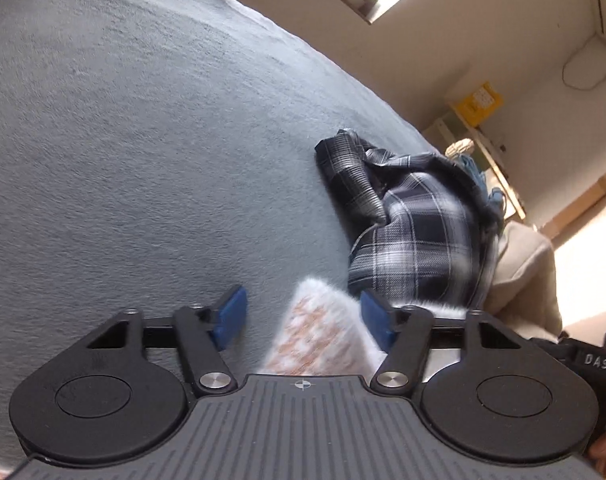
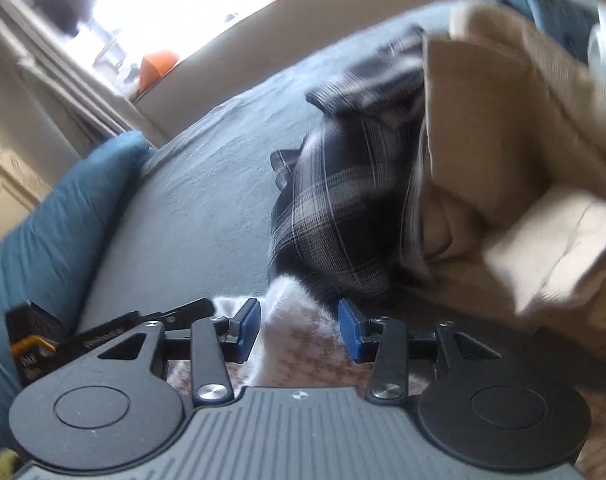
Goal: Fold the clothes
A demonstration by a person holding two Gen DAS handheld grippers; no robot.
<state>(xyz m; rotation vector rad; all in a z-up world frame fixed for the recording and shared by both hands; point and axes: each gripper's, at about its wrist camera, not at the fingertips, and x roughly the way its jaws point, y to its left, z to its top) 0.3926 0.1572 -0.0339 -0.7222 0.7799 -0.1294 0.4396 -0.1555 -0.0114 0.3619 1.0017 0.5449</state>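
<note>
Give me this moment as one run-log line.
left gripper: open over fuzzy garment | right gripper: open, same garment between | plaid shirt: unfolded on bed

Fuzzy white-orange garment (image 1: 323, 336) beside crumpled plaid shirt (image 1: 415, 232).

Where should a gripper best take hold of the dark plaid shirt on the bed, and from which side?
Probably the flat collar-like flap at the far end of the plaid shirt, coming from the open grey bed side. That flap lies thin and spread on the cover, so one finger could slide under it. The middle is bunched, and the opposite side is crowded by the beige garment.
</note>
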